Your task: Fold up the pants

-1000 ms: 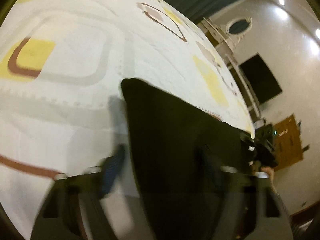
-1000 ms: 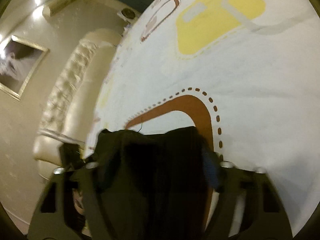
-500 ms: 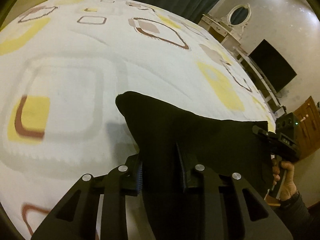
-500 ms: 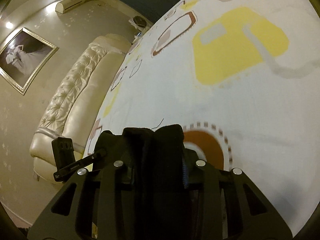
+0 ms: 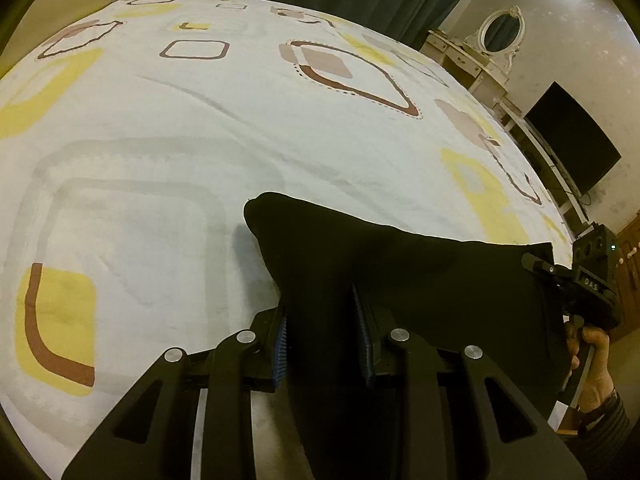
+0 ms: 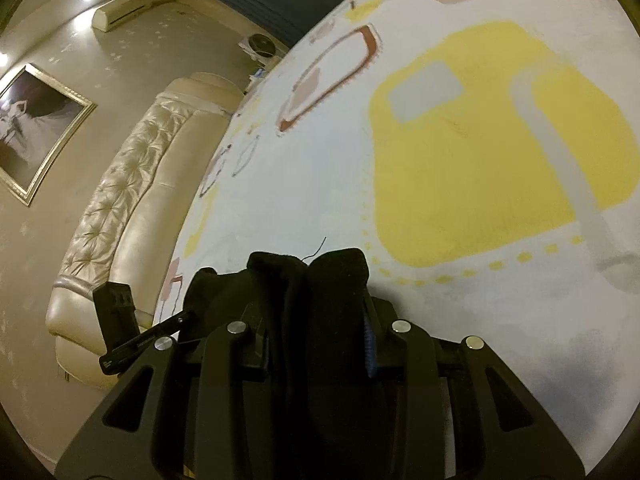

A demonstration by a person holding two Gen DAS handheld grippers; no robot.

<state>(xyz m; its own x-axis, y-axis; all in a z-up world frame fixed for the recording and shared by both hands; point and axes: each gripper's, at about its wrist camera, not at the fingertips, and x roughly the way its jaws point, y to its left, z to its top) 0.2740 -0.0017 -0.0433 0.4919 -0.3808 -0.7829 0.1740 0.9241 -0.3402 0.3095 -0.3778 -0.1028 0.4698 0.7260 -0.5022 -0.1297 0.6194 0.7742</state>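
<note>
Since a second ago, both claws have been drawn across the bed and clenched onto the black pants [image 5: 400, 280], now seen sharply rather than blurred. The left claw [image 5: 322, 334] is angled steeply downward at lower centre of its frame, its blue pads [image 5: 281, 350] pressed on a bunched fold. The right claw [image 6: 316, 340] is pitched less steeply, with thick gathered cloth clamped between its jaws. At the lower right of the left view, the right hand [image 5: 592, 360] is seen around its handle. The pants are held stretched between the claws, just above the white bedspread [image 5: 160, 140] patterned in yellow and brown. A tufted cream headboard [image 6: 120, 220] and framed picture [image 6: 36, 128] are seen at left.
</note>
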